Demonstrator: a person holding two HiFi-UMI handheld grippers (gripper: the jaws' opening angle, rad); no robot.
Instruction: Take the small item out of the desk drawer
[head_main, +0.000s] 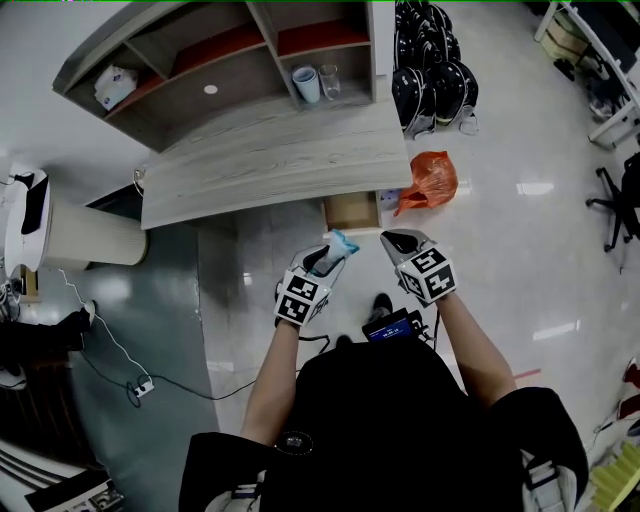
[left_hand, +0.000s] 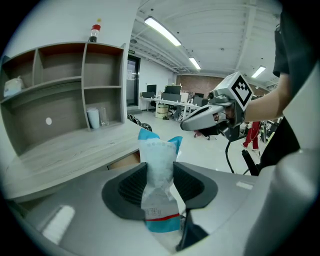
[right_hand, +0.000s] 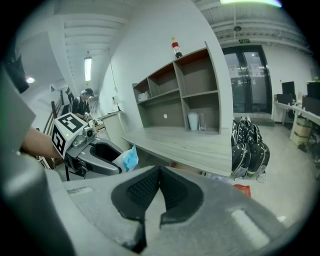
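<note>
Left side: the left hand-held gripper (left_hand: 161, 186) is clenched on the small packet (left_hand: 159, 160), a blue-and-white sachet. It is pinched at its waist between the ribbed pads, with the top end upright above the jaws. We read the mid-body grip as deliberate: a soft pouch held there is unlikely to slide out, and its printed lower end shows below the pads. The packet is in the air in front of the person, above the floor (head_main: 520, 240), near the drawer (head_main: 352, 212) but clear of it. Centre: the drawer stands pulled out from under the edge of the tabletop (head_main: 260, 165). What we see of its interior looks bare, so we judge the removal itself done and the drawer left open. Right side: the right hand-held gripper (right_hand: 159, 195) has its jaws closed together on nothing and hangs just beside the left one, pointing toward the drawer. We take it as standing by, perhaps to push the drawer shut. Farther right, an orange bag (head_main: 432, 178) lies on the floor by the tabletop's corner, uninvolved.
</note>
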